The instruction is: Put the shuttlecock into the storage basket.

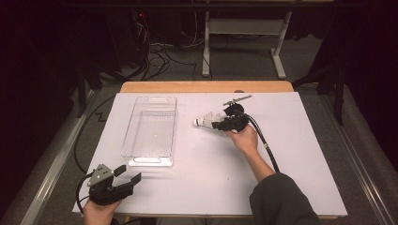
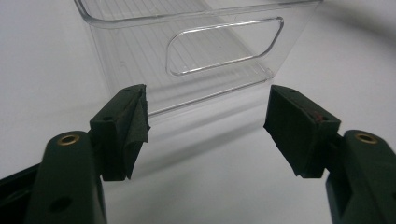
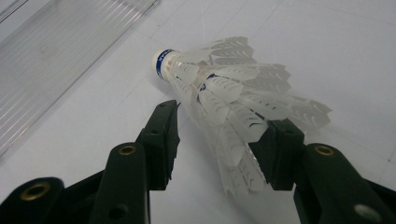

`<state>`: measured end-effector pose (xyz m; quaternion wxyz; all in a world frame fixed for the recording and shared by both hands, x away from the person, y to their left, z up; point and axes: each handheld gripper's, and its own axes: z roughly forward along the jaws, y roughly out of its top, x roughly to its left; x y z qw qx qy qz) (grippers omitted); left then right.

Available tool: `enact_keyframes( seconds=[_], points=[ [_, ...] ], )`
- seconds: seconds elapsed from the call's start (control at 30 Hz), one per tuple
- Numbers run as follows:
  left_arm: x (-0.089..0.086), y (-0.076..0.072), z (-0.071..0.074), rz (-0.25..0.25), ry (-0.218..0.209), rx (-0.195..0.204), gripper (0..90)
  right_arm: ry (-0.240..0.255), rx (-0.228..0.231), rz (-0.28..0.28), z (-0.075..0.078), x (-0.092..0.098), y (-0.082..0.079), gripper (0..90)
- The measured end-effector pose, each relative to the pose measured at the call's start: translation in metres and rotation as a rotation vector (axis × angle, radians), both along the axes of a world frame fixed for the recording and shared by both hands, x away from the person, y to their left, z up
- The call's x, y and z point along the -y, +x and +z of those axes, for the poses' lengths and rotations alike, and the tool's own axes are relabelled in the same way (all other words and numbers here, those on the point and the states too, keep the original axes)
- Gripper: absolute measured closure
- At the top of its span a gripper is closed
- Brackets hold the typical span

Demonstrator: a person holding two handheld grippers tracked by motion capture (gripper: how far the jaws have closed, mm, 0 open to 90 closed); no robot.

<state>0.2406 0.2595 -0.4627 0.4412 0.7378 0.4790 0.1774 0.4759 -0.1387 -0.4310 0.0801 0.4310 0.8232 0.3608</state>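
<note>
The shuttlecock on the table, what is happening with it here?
A person works with a hand-held gripper in each hand. The right hand-held gripper has its jaws around the feathers of the shuttlecock, which lies on the white table. The left hand-held gripper is open, facing the empty clear bin.

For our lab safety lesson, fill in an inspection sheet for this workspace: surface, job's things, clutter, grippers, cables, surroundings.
Surface: white board on a wooden table, no marks seen.
Job's things: feather shuttlecock lying on its side; clear plastic bin left of it, empty apart from a small speck.
Clutter: nothing seen.
Grippers: right gripper has its jaws either side of the shuttlecock's feathers, one pad touching, the other apart; left gripper open, facing the bin's handle end.
Cables: black cable trails from the right gripper; loose wires on the floor.
Surroundings: dark room, white table frame behind.
</note>
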Motion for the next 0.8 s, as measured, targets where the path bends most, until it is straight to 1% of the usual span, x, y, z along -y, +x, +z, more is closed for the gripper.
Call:
enact_keyframes(
  seconds=[0.1,0.27,0.47,0.57,0.8],
  points=[
    [0.0,0.0,0.0,0.0,0.001,0.0,31.2,-0.003,-0.01,0.001,-0.001,-0.002,0.001,54.2],
    [0.0,0.0,0.0,-0.001,0.0,0.002,31.2,-0.008,-0.008,0.008,0.0,-0.008,0.003,55.7],
    [0.0,-0.001,0.0,-0.003,-0.001,0.002,31.2,-0.015,-0.02,0.004,-0.001,-0.013,0.006,59.1],
    [0.0,-0.001,0.0,-0.003,-0.001,0.003,31.2,-0.021,-0.021,0.006,-0.003,-0.014,0.007,61.8],
    [0.0,0.0,0.0,-0.003,0.0,0.002,31.2,-0.026,-0.03,0.013,-0.006,-0.016,0.009,72.3]
  ],
)
